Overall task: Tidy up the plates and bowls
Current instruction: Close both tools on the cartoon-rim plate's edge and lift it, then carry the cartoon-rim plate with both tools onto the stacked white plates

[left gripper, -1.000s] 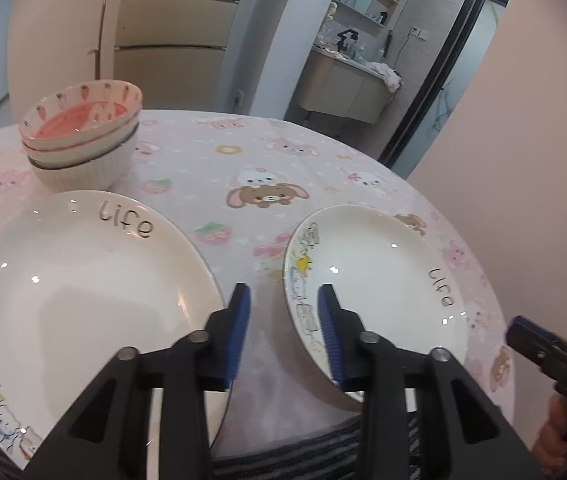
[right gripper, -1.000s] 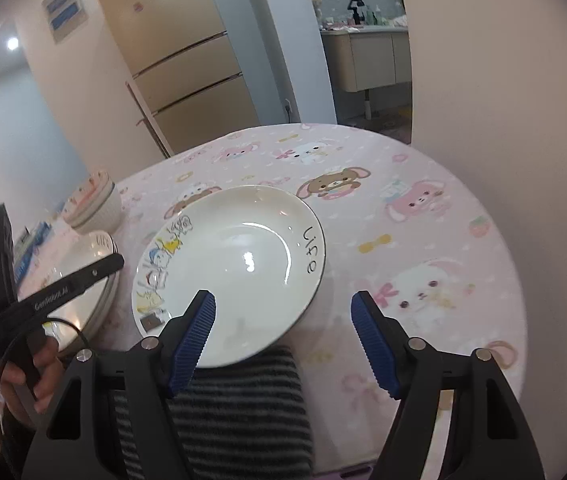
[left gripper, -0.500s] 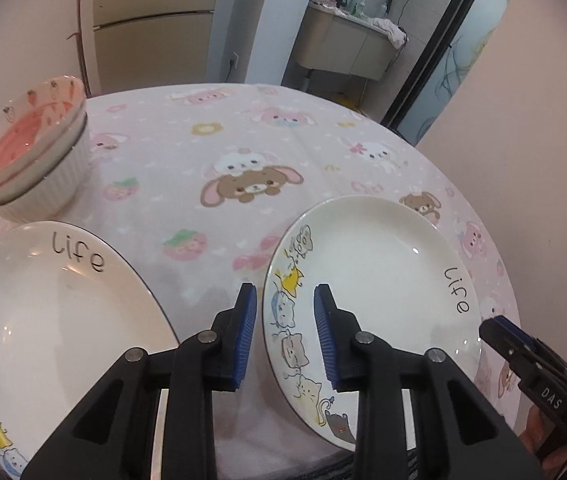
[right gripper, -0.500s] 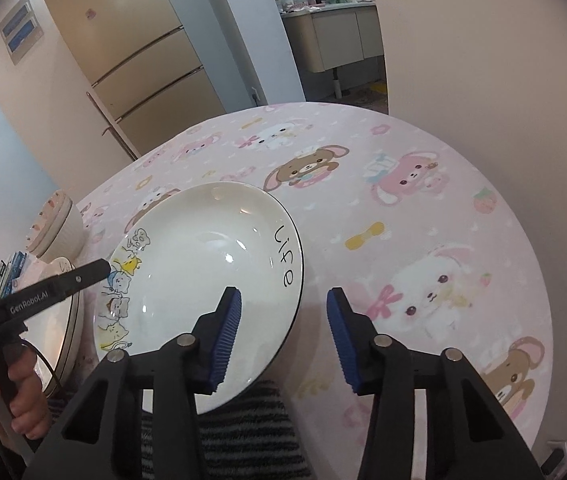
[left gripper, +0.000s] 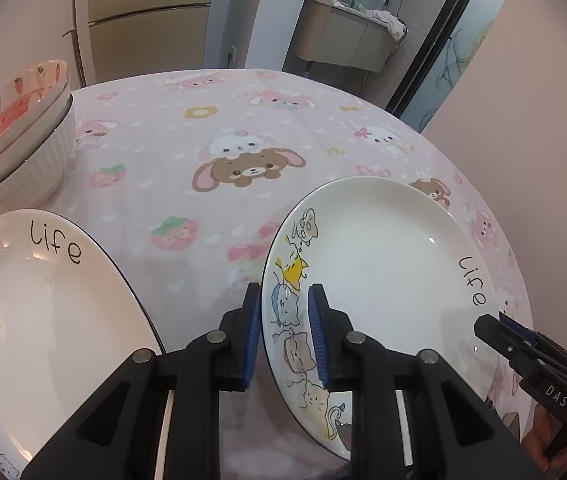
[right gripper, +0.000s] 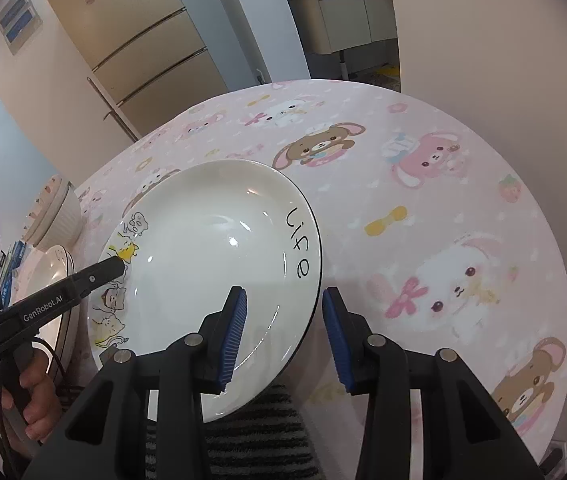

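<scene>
A white plate with cartoon cats and the word "life" (left gripper: pixel 379 264) lies on the pink table; it also shows in the right wrist view (right gripper: pixel 211 256). My left gripper (left gripper: pixel 284 332) straddles its left rim with a small gap on each side of the rim, jaws narrow but not clamped. My right gripper (right gripper: pixel 283 332) is open and straddles the plate's right rim. A second "life" plate (left gripper: pixel 35 304) lies at the left. A stack of bowls (left gripper: pixel 19 136), a strawberry bowl on top, stands at the far left.
The round table (left gripper: pixel 243 128) has a pink cartoon tablecloth and ends near a pink wall at the right. A striped cloth (right gripper: pixel 251 432) lies under the plate's near edge. A fridge and a cabinet stand beyond the table.
Both grippers have moved forward onto the cat plate's rims. The right jaws have narrowed from wide open. The left jaws have come over the left rim.
</scene>
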A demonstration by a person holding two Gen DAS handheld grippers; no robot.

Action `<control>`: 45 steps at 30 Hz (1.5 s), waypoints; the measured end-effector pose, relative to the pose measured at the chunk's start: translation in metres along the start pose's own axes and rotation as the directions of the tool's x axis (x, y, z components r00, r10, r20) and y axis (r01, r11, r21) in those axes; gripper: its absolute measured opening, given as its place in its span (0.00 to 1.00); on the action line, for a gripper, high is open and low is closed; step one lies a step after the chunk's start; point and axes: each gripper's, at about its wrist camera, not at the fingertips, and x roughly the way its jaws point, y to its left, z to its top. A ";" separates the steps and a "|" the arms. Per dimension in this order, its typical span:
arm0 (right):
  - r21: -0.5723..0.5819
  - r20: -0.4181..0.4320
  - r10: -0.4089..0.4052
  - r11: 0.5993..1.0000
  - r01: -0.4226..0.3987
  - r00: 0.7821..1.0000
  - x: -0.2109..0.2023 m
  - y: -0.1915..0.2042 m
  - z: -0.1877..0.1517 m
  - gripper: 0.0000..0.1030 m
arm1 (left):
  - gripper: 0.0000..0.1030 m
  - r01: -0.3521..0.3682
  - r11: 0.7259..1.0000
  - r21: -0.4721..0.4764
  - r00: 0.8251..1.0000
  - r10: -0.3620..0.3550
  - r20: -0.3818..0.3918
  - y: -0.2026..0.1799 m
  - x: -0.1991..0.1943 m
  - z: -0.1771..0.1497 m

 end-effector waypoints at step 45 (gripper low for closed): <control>0.073 0.027 0.048 0.996 -0.050 0.998 -0.019 -0.001 -0.002 0.20 | 0.10 0.038 0.995 0.093 0.997 -0.043 0.058 -0.002 -0.037 -0.007</control>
